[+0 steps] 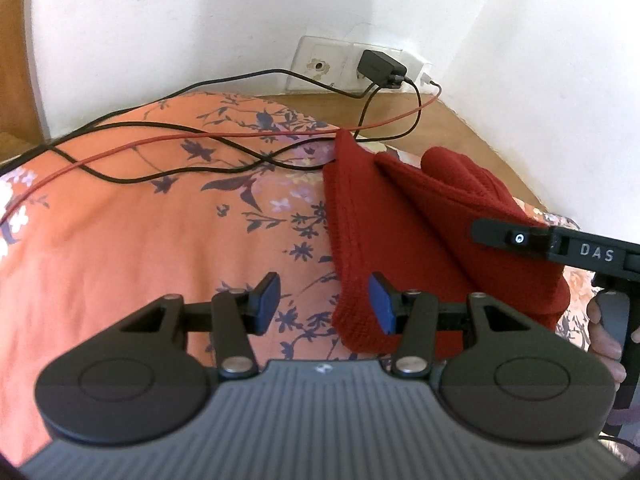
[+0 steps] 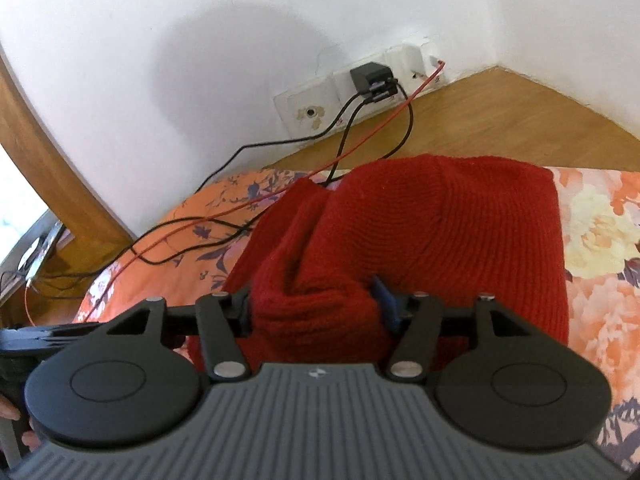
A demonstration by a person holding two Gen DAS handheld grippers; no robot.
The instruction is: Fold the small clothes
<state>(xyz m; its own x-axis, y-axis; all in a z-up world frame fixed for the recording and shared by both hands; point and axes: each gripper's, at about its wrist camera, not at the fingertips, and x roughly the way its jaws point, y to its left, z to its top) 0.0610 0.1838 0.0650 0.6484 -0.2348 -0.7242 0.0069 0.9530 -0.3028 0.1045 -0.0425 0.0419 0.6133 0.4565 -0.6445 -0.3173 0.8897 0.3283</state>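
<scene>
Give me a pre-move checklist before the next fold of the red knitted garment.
1. Right gripper gripping red knitted garment: ok, a bunched fold sits between its fingers.
2. Left gripper free: ok, open, nothing between its pads.
3. Left gripper near the garment's edge: ok, one blue pad overlaps it.
4. Black and red cables clear of garment: not ok, they run up to its far corner.
5. Garment lying flat on the orange floral bedsheet: not ok, layers lifted.
</scene>
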